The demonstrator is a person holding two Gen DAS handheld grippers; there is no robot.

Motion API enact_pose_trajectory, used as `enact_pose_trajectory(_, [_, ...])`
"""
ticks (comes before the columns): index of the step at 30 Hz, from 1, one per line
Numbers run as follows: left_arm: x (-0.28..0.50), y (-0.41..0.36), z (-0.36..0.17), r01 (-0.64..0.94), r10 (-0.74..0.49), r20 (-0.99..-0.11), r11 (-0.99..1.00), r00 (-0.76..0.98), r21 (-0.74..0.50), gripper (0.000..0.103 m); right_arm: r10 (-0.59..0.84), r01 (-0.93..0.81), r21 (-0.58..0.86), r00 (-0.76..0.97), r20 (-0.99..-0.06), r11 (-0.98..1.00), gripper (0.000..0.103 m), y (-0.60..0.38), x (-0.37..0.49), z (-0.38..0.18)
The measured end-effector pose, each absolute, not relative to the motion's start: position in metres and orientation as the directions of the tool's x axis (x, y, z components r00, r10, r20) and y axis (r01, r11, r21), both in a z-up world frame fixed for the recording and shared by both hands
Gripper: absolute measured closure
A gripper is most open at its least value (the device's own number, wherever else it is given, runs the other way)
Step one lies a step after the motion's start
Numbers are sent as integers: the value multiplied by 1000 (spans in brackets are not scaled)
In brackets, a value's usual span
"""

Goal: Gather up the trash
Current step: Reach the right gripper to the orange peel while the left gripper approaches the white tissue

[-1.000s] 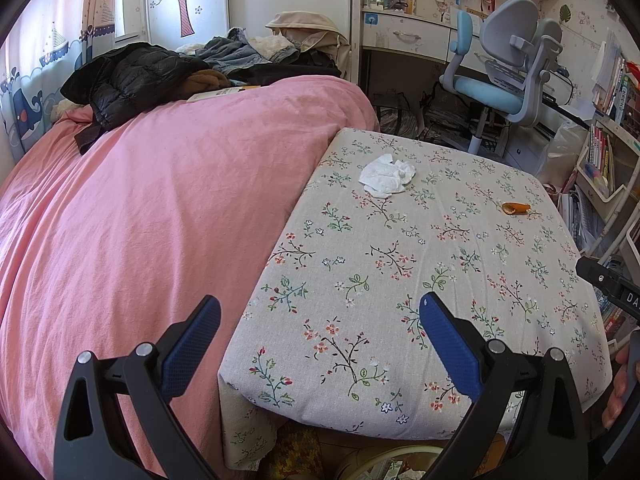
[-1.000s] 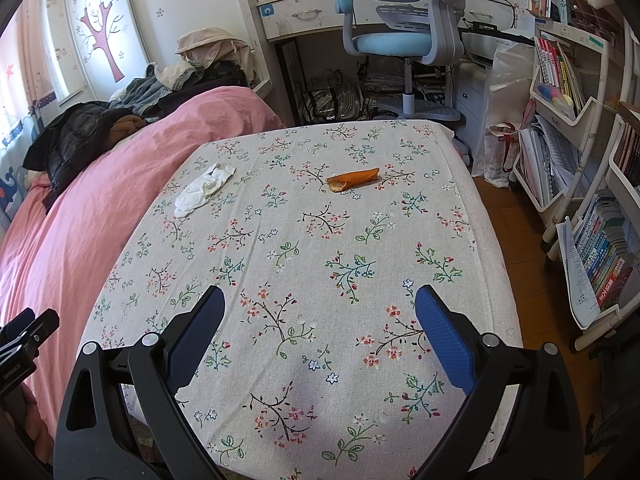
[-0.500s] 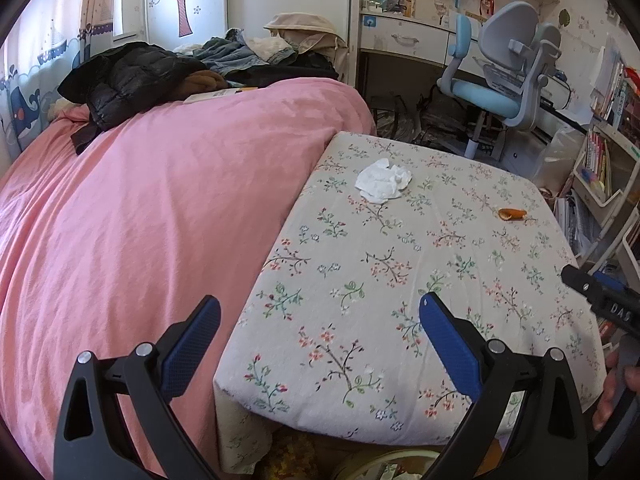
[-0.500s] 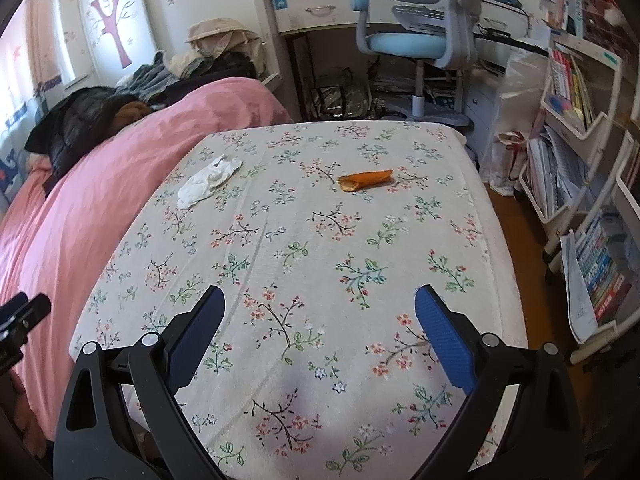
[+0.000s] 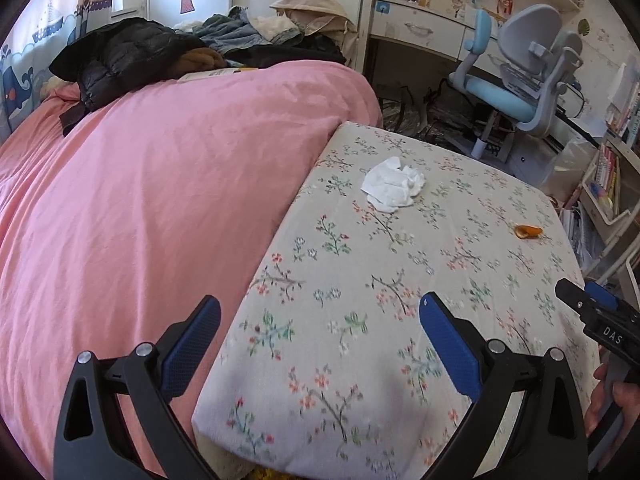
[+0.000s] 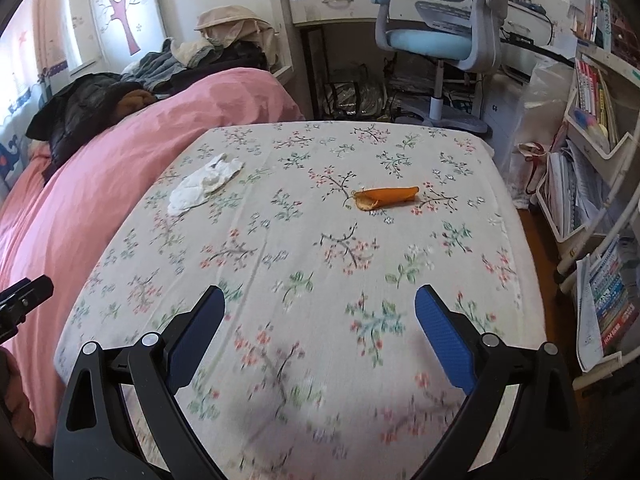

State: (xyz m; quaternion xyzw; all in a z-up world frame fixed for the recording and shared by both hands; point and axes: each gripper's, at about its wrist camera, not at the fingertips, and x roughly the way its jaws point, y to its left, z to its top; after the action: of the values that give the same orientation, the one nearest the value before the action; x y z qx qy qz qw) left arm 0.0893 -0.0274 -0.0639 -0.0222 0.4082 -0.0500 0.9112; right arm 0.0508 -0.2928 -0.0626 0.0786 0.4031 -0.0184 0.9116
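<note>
From the left wrist view, we judge ourselves at the approach step: nothing is collected yet. Our left gripper [image 5: 320,344] hovers over the near left corner of the worktop [image 5: 360,380], its jaws spread wide and released, holding and touching nothing. The crumpled tissue [image 5: 393,185] lies on the flowered cloth at about twelve o'clock from the jaws, well apart from them and near the worktop's edge beside the pink bed [image 5: 160,184]. The orange peel [image 5: 528,231] sits farther off at about two o'clock. The right gripper [image 5: 592,316] juts in at three o'clock. The next move for this side, we think, calls for reaching forward over the tissue and lowering until it sits between the jaws.

From the right wrist view, our right gripper [image 6: 320,340] hangs above the near end of the worktop, jaws likewise wide and released, grasping nothing. The orange peel [image 6: 386,197] lies at about one o'clock, well ahead, and the tissue [image 6: 204,188] at about eleven o'clock. Here the next move likely calls for advancing to the peel and straddling it across its narrow width. No bin shows clearly in either view.
</note>
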Motion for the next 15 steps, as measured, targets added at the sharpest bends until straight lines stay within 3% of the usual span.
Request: enact_pose_trajectory(15, [184,-65,-92,129,-95,-791,991,604,-21,8,75,223,292,663,-745,930,11,-354,133,-100])
